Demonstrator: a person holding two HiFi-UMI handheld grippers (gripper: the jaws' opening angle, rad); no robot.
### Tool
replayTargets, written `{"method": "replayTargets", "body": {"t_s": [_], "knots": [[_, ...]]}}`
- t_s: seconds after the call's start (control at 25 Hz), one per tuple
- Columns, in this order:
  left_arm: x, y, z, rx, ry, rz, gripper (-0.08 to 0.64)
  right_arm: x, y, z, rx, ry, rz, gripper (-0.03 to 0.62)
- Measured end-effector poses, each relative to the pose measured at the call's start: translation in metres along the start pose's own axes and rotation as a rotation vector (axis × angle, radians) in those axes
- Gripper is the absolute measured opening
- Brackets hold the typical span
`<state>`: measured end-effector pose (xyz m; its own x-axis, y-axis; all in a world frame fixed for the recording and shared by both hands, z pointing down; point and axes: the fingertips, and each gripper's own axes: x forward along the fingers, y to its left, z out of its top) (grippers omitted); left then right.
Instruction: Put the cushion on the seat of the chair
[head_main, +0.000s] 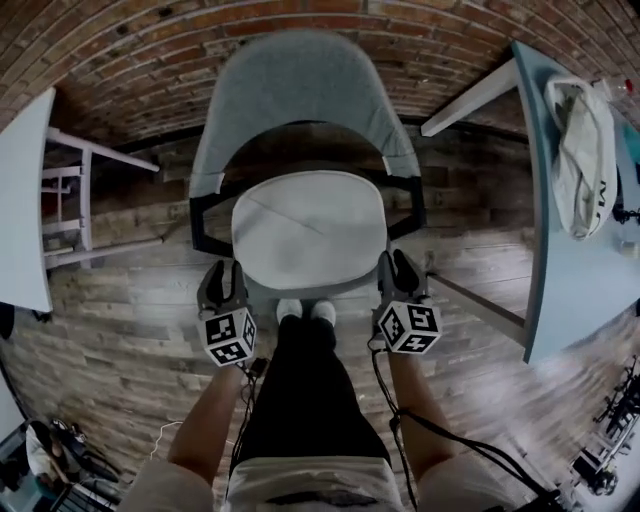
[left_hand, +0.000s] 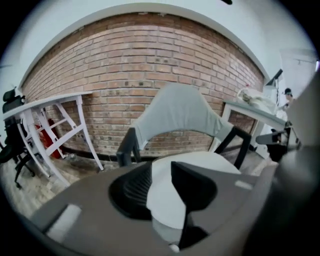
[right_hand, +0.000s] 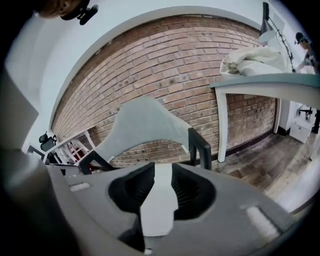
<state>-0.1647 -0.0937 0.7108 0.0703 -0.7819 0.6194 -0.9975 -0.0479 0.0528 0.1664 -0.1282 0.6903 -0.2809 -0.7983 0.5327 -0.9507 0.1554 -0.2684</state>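
Cushion (head_main: 308, 228) flat on chair (head_main: 300, 90) seat, long axis side-to-side (head view); left tongs (head_main: 224, 275), right tongs (head_main: 396, 265) spread.

The cushion (head_main: 308, 228) lies on the chair (head_main: 300, 95), before the brick wall (head_main: 300, 15).

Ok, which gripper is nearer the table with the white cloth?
Right. The right gripper is by the chair's front corner on the table's side; the left gripper is at the opposite corner, beyond the cushion.
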Motion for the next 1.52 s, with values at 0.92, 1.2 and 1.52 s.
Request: {"method": "replayTargets", "body": {"t_s": [0.92, 1.2, 1.52], "knots": [[-0.259, -0.090, 0.282, 0.096, -0.327, -0.212, 0.041, -0.228, 0.159, 0.270, -0.104, -0.286, 0.205, 0.002], [-0.288, -0.092, 0.312, 0.096, -0.396, -0.230, -0.009, -0.255, 0.183, 0.302, -0.131, -0.338, 0.221, 0.000], [-0.293, -0.091, 0.334, 0.093, -0.419, -0.241, -0.009, -0.258, 0.193, 0.306, -0.181, -0.326, 0.220, -0.002]]}}
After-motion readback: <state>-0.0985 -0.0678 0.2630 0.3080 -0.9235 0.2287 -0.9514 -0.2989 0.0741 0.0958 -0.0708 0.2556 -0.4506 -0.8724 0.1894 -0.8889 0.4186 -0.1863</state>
